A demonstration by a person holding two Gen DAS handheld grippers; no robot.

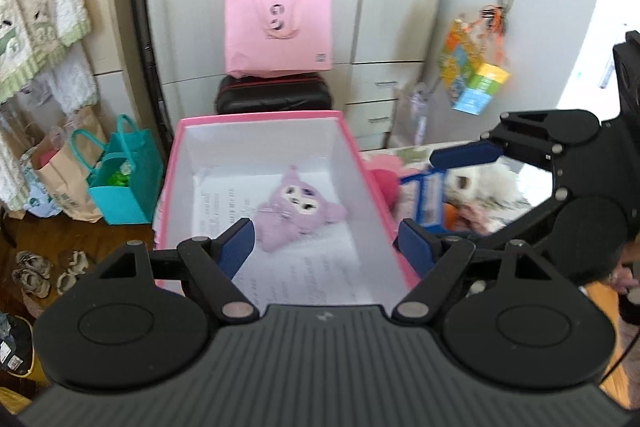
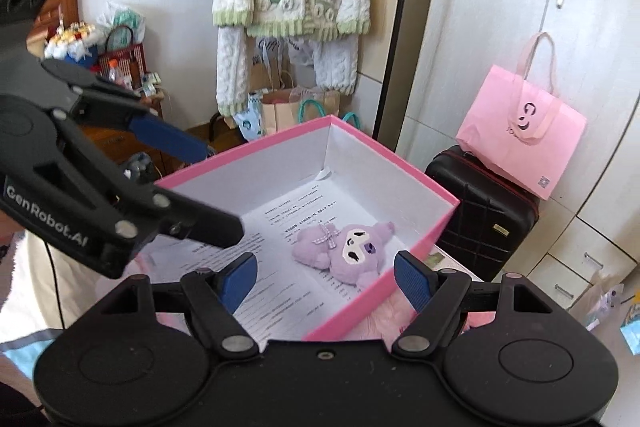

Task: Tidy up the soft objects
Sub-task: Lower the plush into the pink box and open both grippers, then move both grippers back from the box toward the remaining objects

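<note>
Both sets of tongs are empty right now: the left tongs (image 1: pixel 326 247) stand well apart with nothing between the blue pads, and the right tongs (image 2: pixel 325 281) are just as wide, also carrying nothing. In the left wrist view the right tongs sit at about three o'clock, off past the box's right wall, jaws parted over the clutter there. Straight ahead of both, at twelve o'clock, lies the purple plush (image 1: pixel 298 207), on its back on printed paper at the bottom of the pink box (image 1: pixel 256 118), apart from every wall and clear of both tools. So, judging by how things lie, one soft toy is stowed and the hands are between pieces, in the fetch stage of the job. More candidates wait outside the box: a white fluffy toy (image 1: pixel 486 183) at roughly two o'clock in the left view, with a pink soft shape (image 1: pixel 386 179) just beside the box's right wall, both a bit blurred. The next move, I'd say, calls for swinging one pair of tongs over to that heap, coming down with the jaws this wide around a plump part, and closing gently, since plush squashes and can slip out of a shallow pinch.
</note>
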